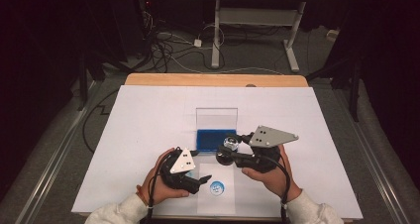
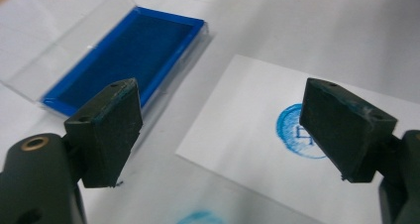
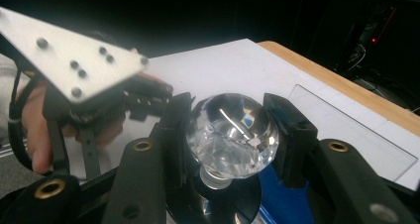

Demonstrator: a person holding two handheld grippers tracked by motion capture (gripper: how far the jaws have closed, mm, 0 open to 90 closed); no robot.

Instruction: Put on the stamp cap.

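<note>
High view, right claw [image 1: 229, 149] clamping crystal stamp [image 1: 230, 143], left claw [image 1: 202, 180] agape

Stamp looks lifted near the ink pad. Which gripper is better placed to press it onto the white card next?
Right, likely. The right gripper is shut on the crystal-handled stamp, beside the blue ink pad. The left gripper is open, holding nothing, over the white card.

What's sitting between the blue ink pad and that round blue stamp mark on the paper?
Nothing but bare white table covering and paper slip, seen in the left gripper view between the ink pad and stamp mark.
</note>
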